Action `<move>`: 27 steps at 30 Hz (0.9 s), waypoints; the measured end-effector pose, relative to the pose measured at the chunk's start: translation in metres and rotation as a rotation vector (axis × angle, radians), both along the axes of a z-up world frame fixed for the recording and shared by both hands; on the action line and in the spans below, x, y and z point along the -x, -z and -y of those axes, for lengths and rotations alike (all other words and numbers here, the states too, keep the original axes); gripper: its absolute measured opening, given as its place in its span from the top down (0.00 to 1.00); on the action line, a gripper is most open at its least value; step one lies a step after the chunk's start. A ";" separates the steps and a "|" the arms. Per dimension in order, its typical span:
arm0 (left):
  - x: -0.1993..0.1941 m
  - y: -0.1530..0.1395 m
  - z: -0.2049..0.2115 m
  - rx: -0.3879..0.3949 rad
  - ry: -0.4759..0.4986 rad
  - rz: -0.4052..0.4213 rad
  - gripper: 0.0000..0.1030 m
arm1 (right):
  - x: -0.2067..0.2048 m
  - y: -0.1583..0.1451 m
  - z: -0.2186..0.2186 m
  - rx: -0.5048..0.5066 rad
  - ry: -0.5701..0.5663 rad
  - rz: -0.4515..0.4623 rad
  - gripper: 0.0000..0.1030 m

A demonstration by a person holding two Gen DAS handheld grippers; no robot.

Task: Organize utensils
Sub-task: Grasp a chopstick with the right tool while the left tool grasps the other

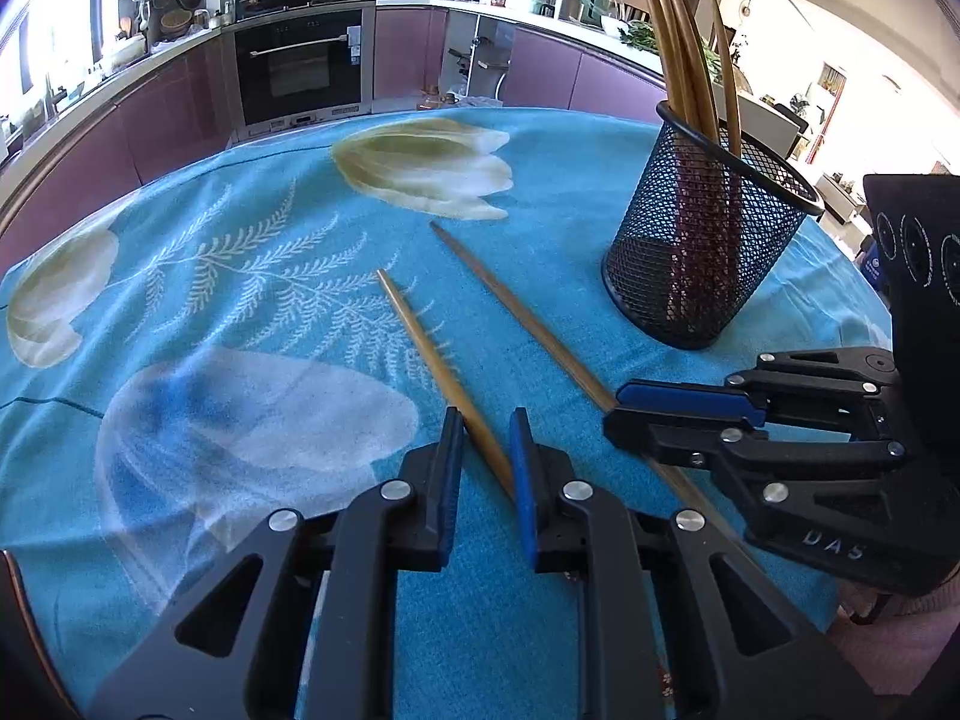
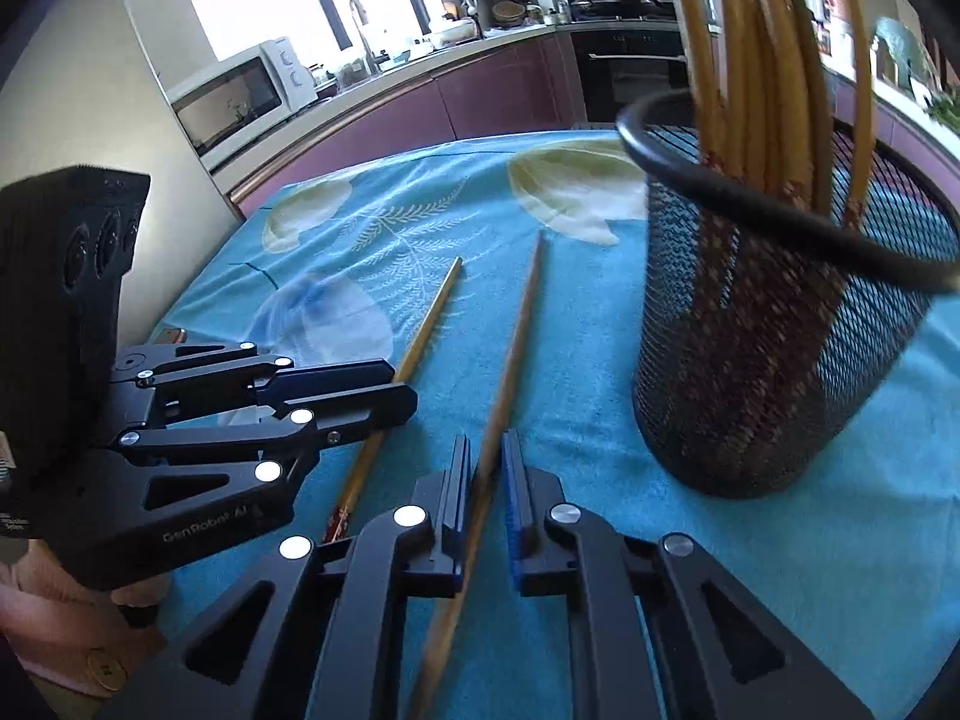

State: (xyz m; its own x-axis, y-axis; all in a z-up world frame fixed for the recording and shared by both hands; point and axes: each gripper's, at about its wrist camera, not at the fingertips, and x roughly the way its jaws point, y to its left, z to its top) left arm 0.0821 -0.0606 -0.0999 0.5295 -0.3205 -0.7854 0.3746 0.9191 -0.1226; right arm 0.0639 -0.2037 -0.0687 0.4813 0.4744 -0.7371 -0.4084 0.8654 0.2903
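Note:
Two loose bamboo chopsticks lie on the blue flowered tablecloth (image 1: 252, 276). My left gripper (image 1: 486, 426) is open, its fingers straddling the near end of the left chopstick (image 1: 420, 342). My right gripper (image 2: 485, 450) is open around the right chopstick (image 2: 516, 336), a small gap on each side; that chopstick looks blurred. In the left wrist view the right gripper (image 1: 618, 408) sits over the right chopstick (image 1: 510, 306). A black mesh holder (image 1: 708, 240) with several upright chopsticks stands at the right, close in the right wrist view (image 2: 774, 330).
The table's far edge faces purple kitchen cabinets and an oven (image 1: 300, 69). A microwave (image 2: 240, 96) stands on the counter at the left. The left gripper (image 2: 396, 390) shows in the right wrist view, over the left chopstick (image 2: 426, 330).

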 end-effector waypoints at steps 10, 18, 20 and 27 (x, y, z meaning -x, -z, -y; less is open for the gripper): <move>0.011 -0.001 0.000 -0.003 0.008 -0.009 0.87 | 0.019 -0.004 0.011 0.014 0.000 -0.019 0.92; 0.005 0.000 0.001 -0.008 0.002 -0.014 0.82 | 0.007 -0.006 -0.014 0.110 -0.025 0.050 0.77; 0.002 0.000 0.001 -0.007 0.000 -0.015 0.82 | 0.004 -0.006 -0.016 0.122 -0.028 0.060 0.77; -0.004 0.000 0.004 -0.011 -0.006 -0.015 0.85 | -0.004 -0.004 -0.014 0.113 -0.012 0.056 0.89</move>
